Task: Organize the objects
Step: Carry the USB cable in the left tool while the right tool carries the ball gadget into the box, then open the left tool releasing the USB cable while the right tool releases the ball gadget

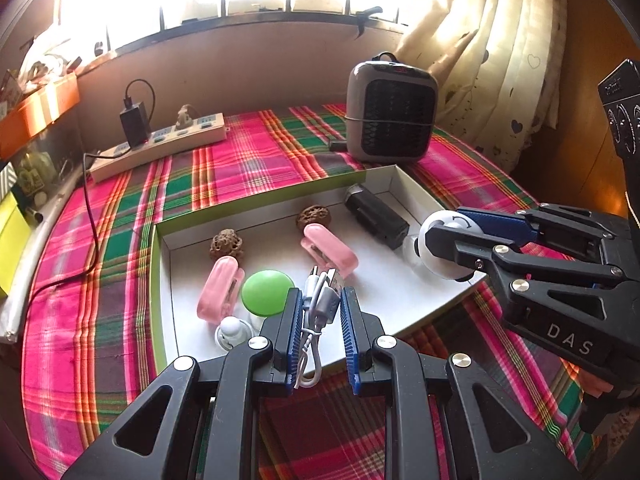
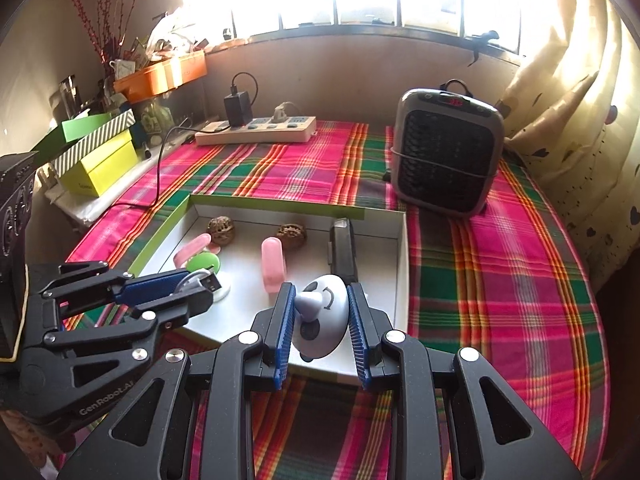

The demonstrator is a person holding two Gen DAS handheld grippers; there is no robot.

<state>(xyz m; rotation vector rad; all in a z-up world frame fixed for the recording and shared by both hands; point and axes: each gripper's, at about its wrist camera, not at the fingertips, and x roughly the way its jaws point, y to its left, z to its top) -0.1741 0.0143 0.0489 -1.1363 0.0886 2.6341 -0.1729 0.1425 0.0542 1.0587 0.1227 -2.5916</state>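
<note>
A shallow white box with green sides (image 1: pixel 182 236) (image 2: pixel 400 240) lies on the plaid cloth. My left gripper (image 1: pixel 320 300) (image 2: pixel 196 286) is shut on a coiled white USB cable (image 1: pixel 322 300) (image 2: pixel 200 280) and holds it over the box's near edge. My right gripper (image 2: pixel 322 294) (image 1: pixel 436 236) is shut on a white panda-faced round toy (image 2: pixel 324 320) (image 1: pixel 444 252) above the box's near right corner. In the box lie two walnuts (image 1: pixel 226 243) (image 1: pixel 315 215), two pink clips (image 1: pixel 220 290) (image 1: pixel 330 250), a green mushroom-shaped toy (image 1: pixel 266 294), a small white figure (image 1: pixel 232 330) and a black rectangular device (image 1: pixel 376 216).
A grey fan heater (image 1: pixel 390 112) (image 2: pixel 448 152) stands behind the box at right. A power strip (image 1: pixel 160 146) (image 2: pixel 256 130) with a black charger and cord lies at back left. Yellow and green boxes (image 2: pixel 98 160) stack at the left edge. Curtains hang at right.
</note>
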